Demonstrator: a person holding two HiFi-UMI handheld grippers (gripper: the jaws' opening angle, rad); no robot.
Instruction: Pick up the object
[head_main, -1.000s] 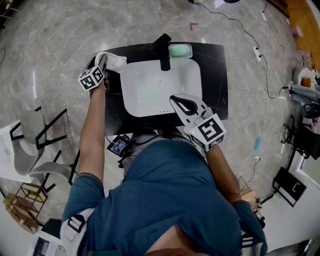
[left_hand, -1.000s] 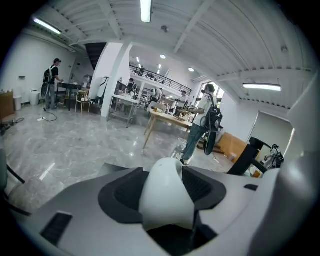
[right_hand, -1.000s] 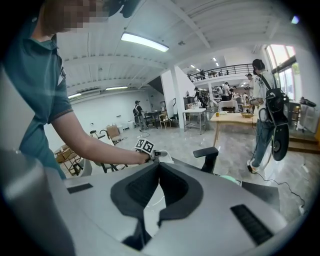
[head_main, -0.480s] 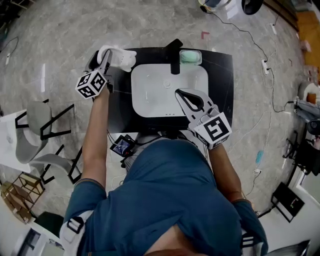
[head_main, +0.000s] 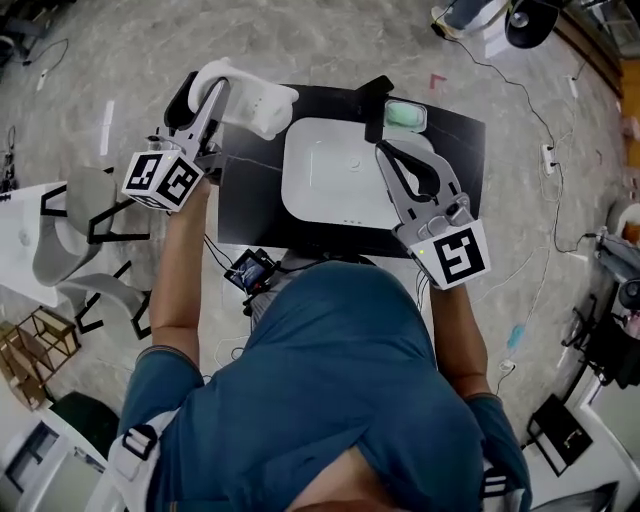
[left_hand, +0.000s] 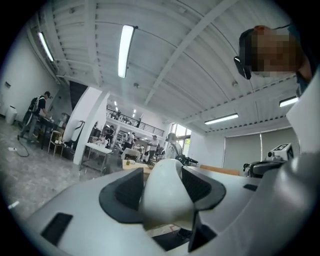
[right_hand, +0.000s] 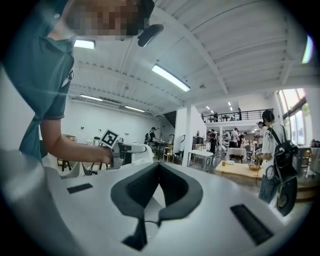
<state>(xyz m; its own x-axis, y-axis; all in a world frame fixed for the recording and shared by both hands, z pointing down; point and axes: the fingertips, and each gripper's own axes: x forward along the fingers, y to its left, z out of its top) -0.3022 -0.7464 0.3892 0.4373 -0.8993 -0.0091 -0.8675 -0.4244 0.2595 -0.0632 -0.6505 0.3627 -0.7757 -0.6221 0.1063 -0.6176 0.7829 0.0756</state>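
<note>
Head view: left gripper (head_main: 205, 85) jaws clamp the white object (head_main: 262, 105), held above the worktop's (head_main: 250, 200) 10 o'clock corner.
Right gripper (head_main: 385, 150) jaws closed, empty, at the basin's (head_main: 330, 180) 3 o'clock, probably keeping clear.

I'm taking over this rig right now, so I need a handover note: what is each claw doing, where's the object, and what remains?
Left claw: shut on the white object, held in the air by the black counter's far left corner.
Right claw: shut, empty, above the white sink's right edge.
Done: object gripped and off the counter.
Left: probably just keeping the grip steady; no set-down place is shown.
</note>
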